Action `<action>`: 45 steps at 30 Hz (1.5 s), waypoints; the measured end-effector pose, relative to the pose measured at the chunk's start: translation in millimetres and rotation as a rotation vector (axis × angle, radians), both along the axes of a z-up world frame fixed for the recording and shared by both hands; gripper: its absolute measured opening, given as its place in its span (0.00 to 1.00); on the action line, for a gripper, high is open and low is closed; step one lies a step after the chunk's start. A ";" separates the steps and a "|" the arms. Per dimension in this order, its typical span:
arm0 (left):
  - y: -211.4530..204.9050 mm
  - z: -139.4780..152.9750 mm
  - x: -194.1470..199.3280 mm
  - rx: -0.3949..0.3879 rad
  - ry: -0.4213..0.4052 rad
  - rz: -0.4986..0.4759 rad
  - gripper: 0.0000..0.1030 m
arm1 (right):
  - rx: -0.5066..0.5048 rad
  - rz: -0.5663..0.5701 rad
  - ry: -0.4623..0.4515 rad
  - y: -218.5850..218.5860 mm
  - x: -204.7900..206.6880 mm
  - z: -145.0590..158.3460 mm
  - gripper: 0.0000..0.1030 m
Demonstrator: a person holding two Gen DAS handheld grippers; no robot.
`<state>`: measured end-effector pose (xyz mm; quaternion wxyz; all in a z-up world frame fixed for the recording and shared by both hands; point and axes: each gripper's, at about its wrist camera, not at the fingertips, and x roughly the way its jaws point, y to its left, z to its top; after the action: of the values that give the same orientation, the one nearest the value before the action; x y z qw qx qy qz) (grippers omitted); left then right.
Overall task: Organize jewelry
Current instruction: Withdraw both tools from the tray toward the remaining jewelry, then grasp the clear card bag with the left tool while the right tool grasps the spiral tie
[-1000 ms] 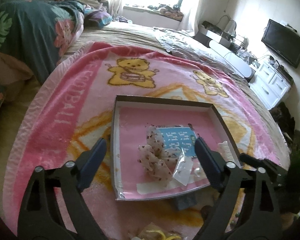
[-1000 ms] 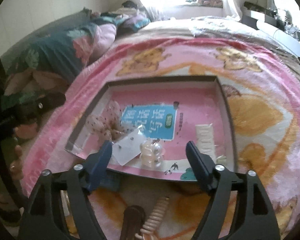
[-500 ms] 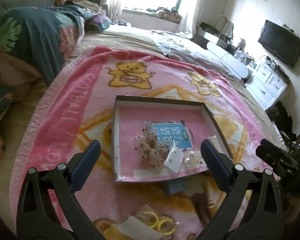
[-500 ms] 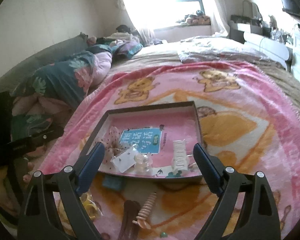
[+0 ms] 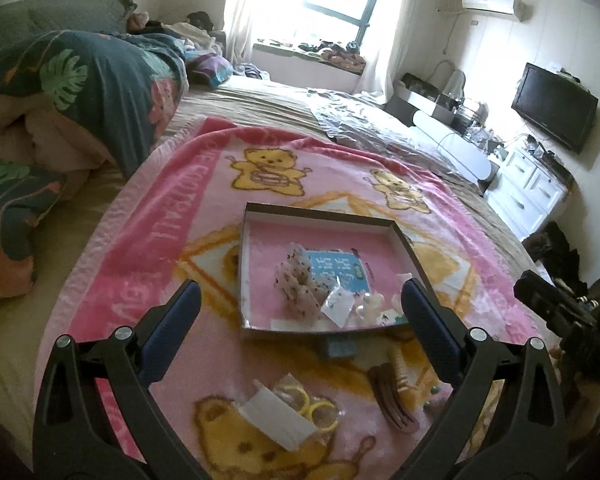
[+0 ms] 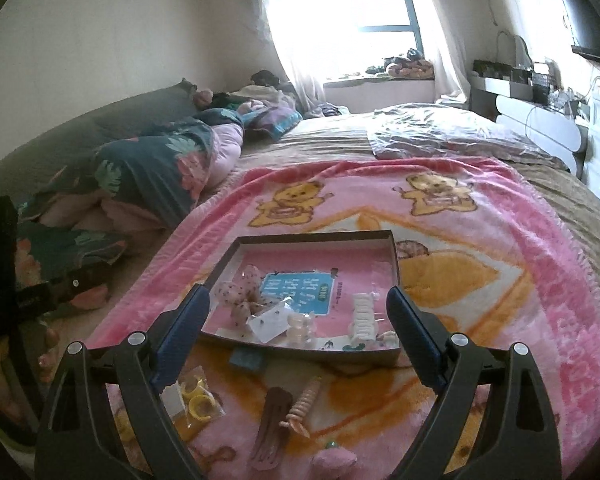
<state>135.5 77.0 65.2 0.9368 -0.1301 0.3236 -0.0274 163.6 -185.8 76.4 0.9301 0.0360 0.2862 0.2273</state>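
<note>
A shallow pink-lined box [image 5: 260,236] [image 6: 392,248] lies on a pink bear blanket. It holds a spotted fabric bow [image 5: 296,288] [image 6: 240,296], a small white earring card [image 5: 338,308] [image 6: 270,322], a clear hair clip [image 6: 300,324] and a white claw clip [image 6: 363,314]. On the blanket in front lie a bag of yellow rings [image 5: 308,404] [image 6: 194,398], a brown clip [image 5: 392,396] [image 6: 272,428], a beige spiral clip [image 6: 302,404] and a small blue square [image 5: 338,346] [image 6: 246,360]. My left gripper [image 5: 300,312] and right gripper [image 6: 296,316] are open and empty, raised above the blanket.
A folded dark floral quilt [image 5: 100,92] lies at the left of the bed. A clear plastic bag [image 6: 440,136] lies further up the bed. White drawers [image 5: 532,184] and a TV [image 5: 552,104] stand at the right. The other gripper shows at the right edge of the left wrist view [image 5: 568,320].
Both grippers have pulled back and up from the box. The loose items on the blanket in front of the box have come into view.
</note>
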 end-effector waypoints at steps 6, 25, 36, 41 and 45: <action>-3.9 0.3 -14.4 0.009 0.004 0.003 0.91 | -0.006 0.004 -0.006 -6.5 -13.2 4.4 0.87; -7.8 3.0 -44.9 -0.005 0.005 0.023 0.91 | -0.045 0.043 -0.010 -11.5 -49.8 1.1 0.87; -9.5 -9.0 -57.2 -0.007 0.040 0.043 0.91 | -0.061 0.039 0.004 -20.9 -59.6 -9.5 0.87; -10.7 -19.6 -58.6 -0.013 0.067 0.045 0.91 | -0.084 0.047 0.022 -22.6 -62.9 -19.4 0.87; -11.9 -29.5 -58.6 -0.007 0.096 0.039 0.91 | -0.101 0.057 0.044 -21.0 -63.7 -29.8 0.87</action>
<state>76.8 65.1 35.7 0.9202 -0.1405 0.3654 -0.0041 99.9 -206.8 46.6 0.9173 -0.0140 0.3188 0.2381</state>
